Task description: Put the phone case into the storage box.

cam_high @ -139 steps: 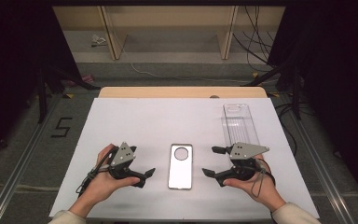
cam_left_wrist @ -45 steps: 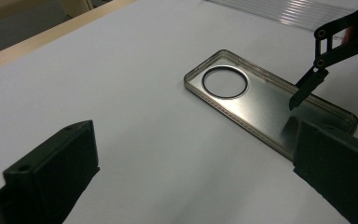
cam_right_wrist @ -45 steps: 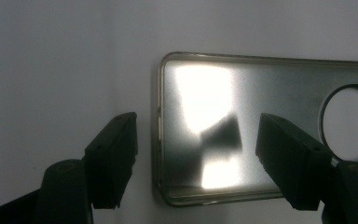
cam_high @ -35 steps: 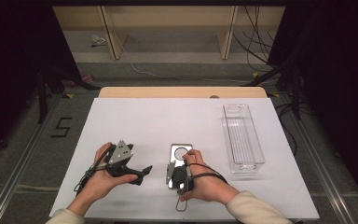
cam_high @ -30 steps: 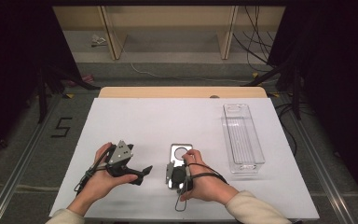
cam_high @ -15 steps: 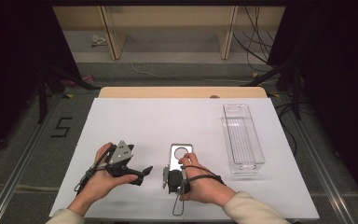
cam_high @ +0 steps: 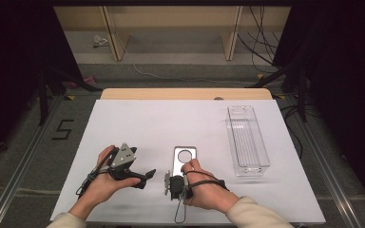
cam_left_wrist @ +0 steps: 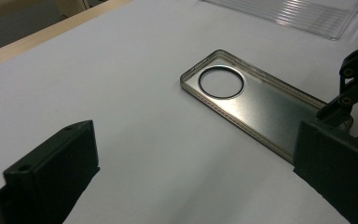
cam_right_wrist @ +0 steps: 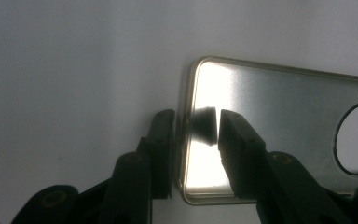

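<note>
In the high view, my right tool (cam_high: 171,183) meets the shiny metal phone-back plate with a round hole (cam_high: 184,156) at lower centre of the white bench (cam_high: 138,123). Left tool view: my left tool (cam_left_wrist: 193,179) gapes wide, empty. Right tool view: jaws straddle the plate's rim, narrowly parted, not yet clamped; the slick thin edge could slip out.

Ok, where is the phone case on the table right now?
In the high view the phone case lies flat near the table's front middle, between the left gripper and the clear tray, with the right gripper straddling its near edge.

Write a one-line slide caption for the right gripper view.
Right gripper straddling the end rim of a metallic phone case on the white table.
</note>
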Demonstrator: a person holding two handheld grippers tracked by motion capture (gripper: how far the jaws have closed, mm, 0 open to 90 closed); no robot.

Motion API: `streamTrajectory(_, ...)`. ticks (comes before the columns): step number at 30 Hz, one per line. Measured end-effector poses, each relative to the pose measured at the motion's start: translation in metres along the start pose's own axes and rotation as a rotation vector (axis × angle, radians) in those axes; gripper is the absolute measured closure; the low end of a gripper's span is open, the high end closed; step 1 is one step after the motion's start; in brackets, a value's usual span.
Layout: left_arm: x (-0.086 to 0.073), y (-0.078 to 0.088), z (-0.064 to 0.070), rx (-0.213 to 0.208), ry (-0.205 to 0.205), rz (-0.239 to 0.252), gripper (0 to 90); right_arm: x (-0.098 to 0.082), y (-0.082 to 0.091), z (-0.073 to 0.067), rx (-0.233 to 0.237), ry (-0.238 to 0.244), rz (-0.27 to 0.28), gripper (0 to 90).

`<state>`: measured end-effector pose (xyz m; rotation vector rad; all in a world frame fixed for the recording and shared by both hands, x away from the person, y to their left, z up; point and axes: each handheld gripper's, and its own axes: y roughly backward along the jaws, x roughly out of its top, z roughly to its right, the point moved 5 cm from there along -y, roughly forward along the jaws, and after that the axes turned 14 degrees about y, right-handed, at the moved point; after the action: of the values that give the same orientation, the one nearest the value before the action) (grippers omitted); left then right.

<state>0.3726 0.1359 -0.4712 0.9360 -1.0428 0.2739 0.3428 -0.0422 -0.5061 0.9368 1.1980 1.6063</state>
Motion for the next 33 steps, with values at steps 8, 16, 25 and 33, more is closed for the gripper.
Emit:
streamTrajectory(8,0.0001,-0.0001,0.0001,-0.002,-0.003,-0.001,0.0,0.0024,-0.0003,-0.0022,0.003,0.019,-0.013,74.5)
streamTrajectory(16,-0.0005,-0.0006,0.0004,-0.003,-0.005,-0.003,0.0,0.0032,-0.0003,-0.0039,0.016,0.010,-0.018,80.0)
streamTrajectory(25,-0.0009,-0.0011,0.0008,-0.005,-0.006,-0.007,0.0,0.0027,-0.0004,-0.0037,0.025,-0.006,-0.017,83.6)
streamTrajectory(33,-0.0010,-0.0010,0.0005,-0.003,-0.006,-0.008,0.0,0.0024,-0.0003,-0.0033,0.028,-0.023,-0.012,85.9)
